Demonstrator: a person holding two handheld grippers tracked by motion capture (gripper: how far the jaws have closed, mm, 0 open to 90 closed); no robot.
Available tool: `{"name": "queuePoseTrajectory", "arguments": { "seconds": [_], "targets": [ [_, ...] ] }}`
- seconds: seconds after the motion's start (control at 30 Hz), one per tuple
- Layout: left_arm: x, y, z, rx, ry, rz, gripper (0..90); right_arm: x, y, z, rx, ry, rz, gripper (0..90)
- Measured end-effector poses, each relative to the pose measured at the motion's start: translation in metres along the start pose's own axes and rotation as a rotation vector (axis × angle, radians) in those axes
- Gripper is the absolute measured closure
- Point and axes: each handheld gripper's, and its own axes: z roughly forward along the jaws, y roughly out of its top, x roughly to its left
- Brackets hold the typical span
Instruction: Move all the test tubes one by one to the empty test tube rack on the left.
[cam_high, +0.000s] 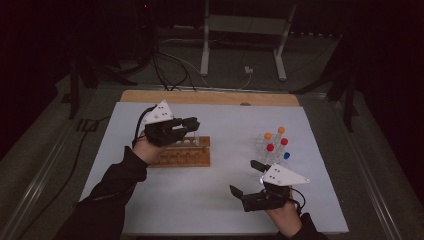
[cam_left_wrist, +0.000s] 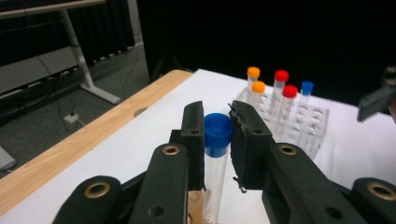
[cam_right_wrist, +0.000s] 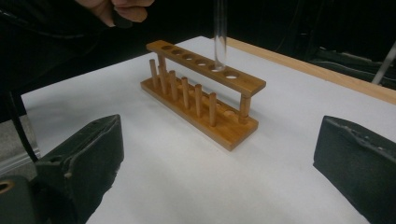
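1. The wooden rack (cam_right_wrist: 201, 91) in the left half of the table (cam_high: 210, 200) has no tubes resting in it yet.
2. The clear rack (cam_left_wrist: 299, 126) near the right edge holds five tubes.
3. The left gripper (cam_left_wrist: 217, 135) squeezes a blue-capped tube (cam_left_wrist: 217, 154), its bottom just at a rack hole.
4. The right gripper (cam_high: 250, 180) is wide open, holding nothing.

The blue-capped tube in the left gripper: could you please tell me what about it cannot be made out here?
- High view: the tube is mostly hidden by the left gripper; its cap is covered.
- Left gripper view: the tube's lower end is cut off by the bottom edge.
- Right gripper view: its top is cut off above the wooden rack; whether its tip has entered a hole is unclear.
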Motion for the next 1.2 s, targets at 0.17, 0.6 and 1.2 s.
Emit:
{"name": "queuePoseTrajectory", "arguments": {
  "seconds": [0.17, 0.6, 1.2],
  "targets": [
    [0.008, -0.004, 0.008, 0.012, 0.027, -0.013, 77.4, -0.002, 0.0, -0.001, -0.01, -0.002, 0.006, 1.7],
    [0.012, -0.029, 0.026, 0.049, 0.039, -0.046, 77.4, -0.005, -0.003, -0.002, -0.046, 0.009, 0.003, 1.9],
    [0.009, -0.057, 0.036, 0.102, 0.057, -0.076, 77.3, -0.002, -0.005, -0.001, -0.026, 0.062, -0.018, 2.1]
  ]
}}
